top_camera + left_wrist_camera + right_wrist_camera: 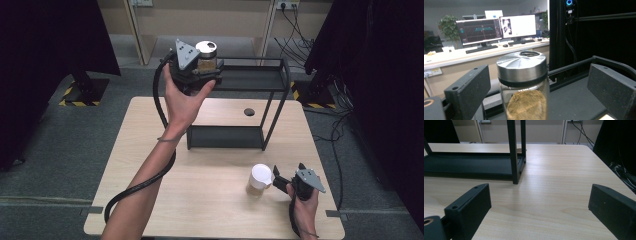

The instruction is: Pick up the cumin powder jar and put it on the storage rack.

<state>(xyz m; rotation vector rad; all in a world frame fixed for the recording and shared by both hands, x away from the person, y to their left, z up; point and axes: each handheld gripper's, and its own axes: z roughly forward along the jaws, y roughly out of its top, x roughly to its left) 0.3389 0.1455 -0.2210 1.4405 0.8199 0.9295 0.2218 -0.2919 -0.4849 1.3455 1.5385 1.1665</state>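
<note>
Here, steel-lidded glass jar (524,82) of brown powder

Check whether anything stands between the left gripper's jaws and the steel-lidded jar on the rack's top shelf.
Nothing visible does. The jar stands directly between the left gripper's open jaws on the rack's top shelf, with clear gaps on both sides.

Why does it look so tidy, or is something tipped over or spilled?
Nothing stands out. The jar with brown powder stands upright on the black rack's top shelf, lid on, between the left gripper's open jaws. The white-lidded jar stands upright on the table beside the right gripper. No spills show.
</note>
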